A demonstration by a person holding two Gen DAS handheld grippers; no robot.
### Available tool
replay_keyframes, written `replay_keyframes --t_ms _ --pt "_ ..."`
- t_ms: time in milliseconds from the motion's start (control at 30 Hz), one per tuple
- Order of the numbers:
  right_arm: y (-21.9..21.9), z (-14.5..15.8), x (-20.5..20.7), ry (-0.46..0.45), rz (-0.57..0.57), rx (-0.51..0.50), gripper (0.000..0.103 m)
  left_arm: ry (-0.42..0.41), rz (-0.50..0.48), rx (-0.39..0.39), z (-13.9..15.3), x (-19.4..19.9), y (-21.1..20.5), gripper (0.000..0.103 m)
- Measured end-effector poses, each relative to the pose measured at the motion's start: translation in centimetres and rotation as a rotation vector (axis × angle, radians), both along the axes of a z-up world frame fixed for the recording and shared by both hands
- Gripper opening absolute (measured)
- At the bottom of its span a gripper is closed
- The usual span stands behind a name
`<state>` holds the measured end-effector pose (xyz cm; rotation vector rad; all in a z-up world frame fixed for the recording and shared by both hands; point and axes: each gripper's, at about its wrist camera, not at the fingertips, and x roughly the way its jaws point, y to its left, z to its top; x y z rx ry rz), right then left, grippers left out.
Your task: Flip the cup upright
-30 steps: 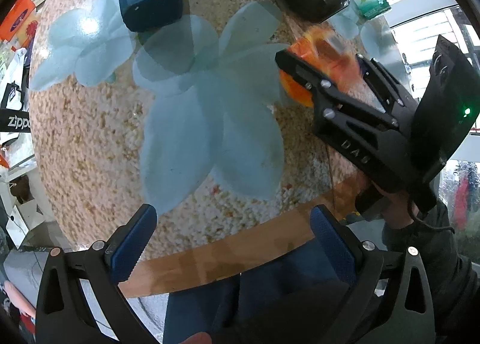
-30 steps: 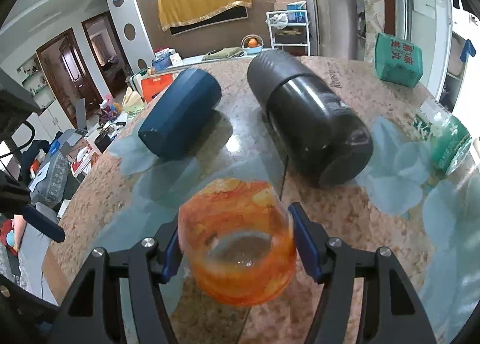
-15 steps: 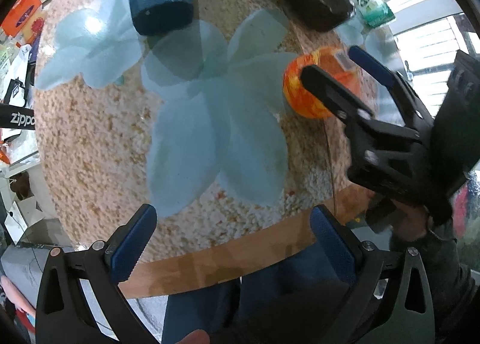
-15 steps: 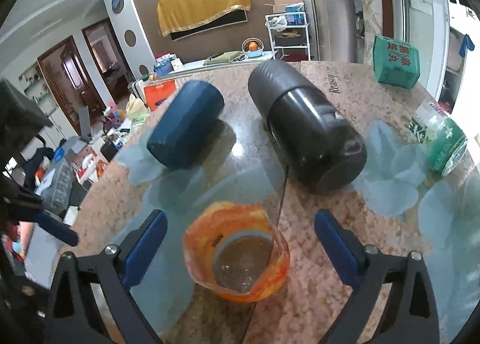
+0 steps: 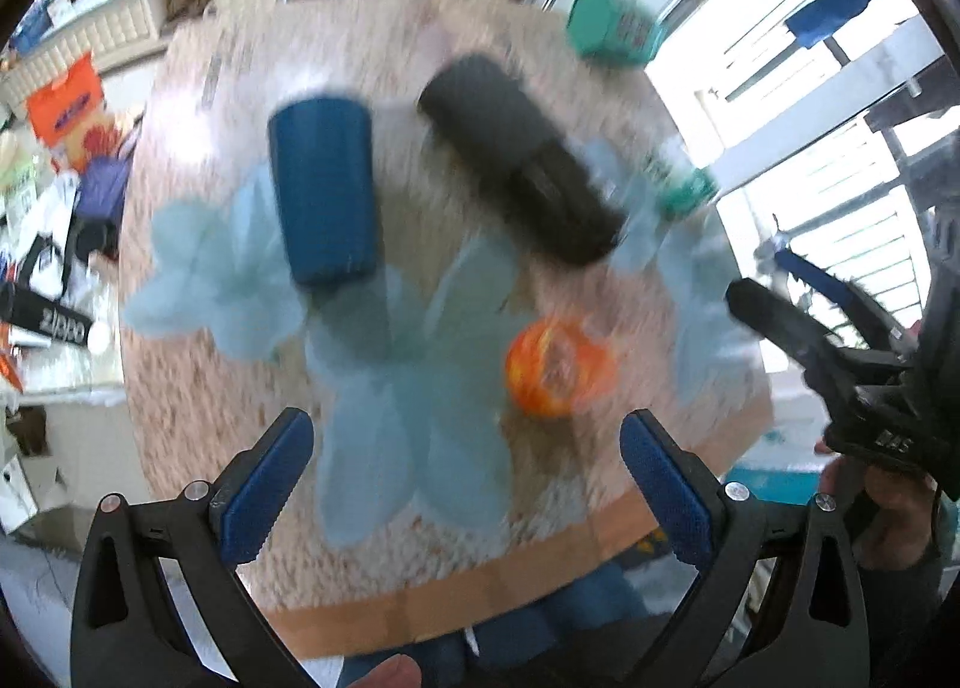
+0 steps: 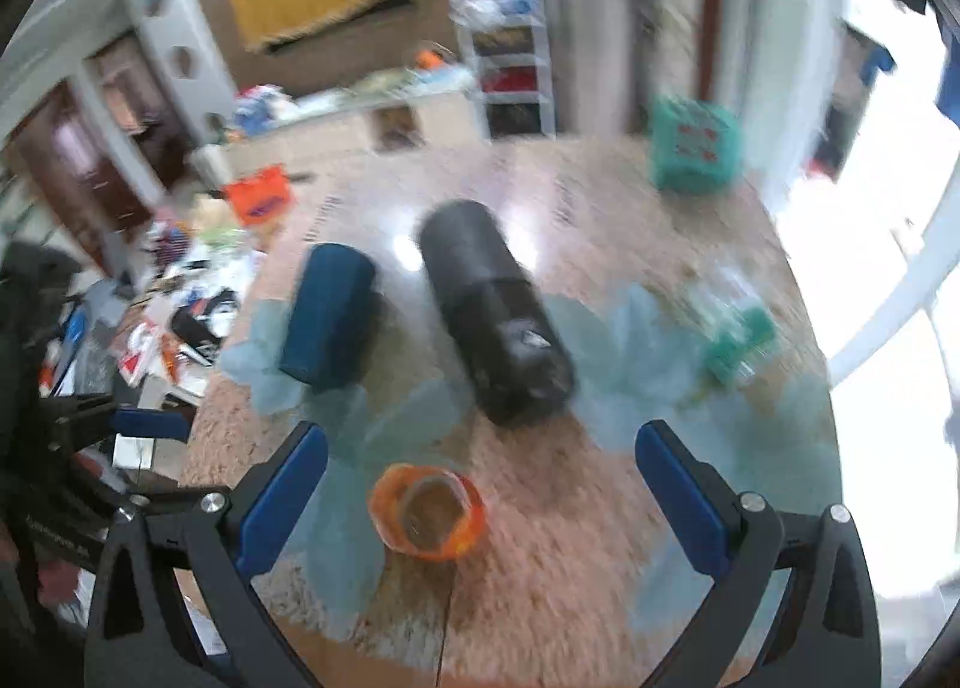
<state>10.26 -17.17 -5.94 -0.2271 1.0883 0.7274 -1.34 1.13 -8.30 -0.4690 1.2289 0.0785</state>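
While both views are motion-blurred, orange cup [image 6: 427, 511] stands upright, mouth up, on round table [image 6: 600, 598] near front edge, free of both tools. Right gripper [image 6: 482, 502] spread wide, empty, cup between fingers, untouched. Left gripper [image 5: 467, 485] wide open, empty. Blue cylinder [image 6: 329, 316], black cylinder [image 6: 495, 322] lie toward table centre; green box [image 6: 693, 151] at far edge.

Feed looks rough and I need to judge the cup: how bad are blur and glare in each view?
Left wrist: heavy motion blur smears the orange cup and table; the window at right is blown out. Right wrist: similar blur, yet the cup's open mouth faces up; overexposed window at right, and a glare spot on the tabletop beside the black cylinder.
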Motion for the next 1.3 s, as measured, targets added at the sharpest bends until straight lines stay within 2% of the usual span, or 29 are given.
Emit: replay_keyframes --t_ms 100,300,533,700,967,1300 --pt "-1.0 1.3 0.9 0.032 -0.087 -0.040 0.103 -0.059 0.005 0.054 2.2 1.2 -0.2 0.103" --pt "-2.1 3.5 0.7 -0.022 -0.168 -0.110 0.103 -0.122 -0.003 0.078 4.1 2.5 -1.4 0.103" --pt "-1.6 3.0 0.4 -0.053 -0.129 -0.192 0.103 -0.119 -0.017 0.098 4.1 3.2 -2.6 0.103" --pt "-1.7 3.3 0.0 -0.039 -0.152 -0.183 0.103 -0.129 -0.029 0.142 4.2 3.2 -3.4 0.103" --pt "-0.9 3.5 -0.7 -0.037 -0.153 -0.192 0.103 -0.130 -0.019 0.168 4.3 2.6 -3.5 0.103" --pt "-0.8 3.7 -1.1 -0.032 -0.160 -0.201 0.103 -0.132 -0.012 0.155 4.2 2.2 -3.2 0.103"
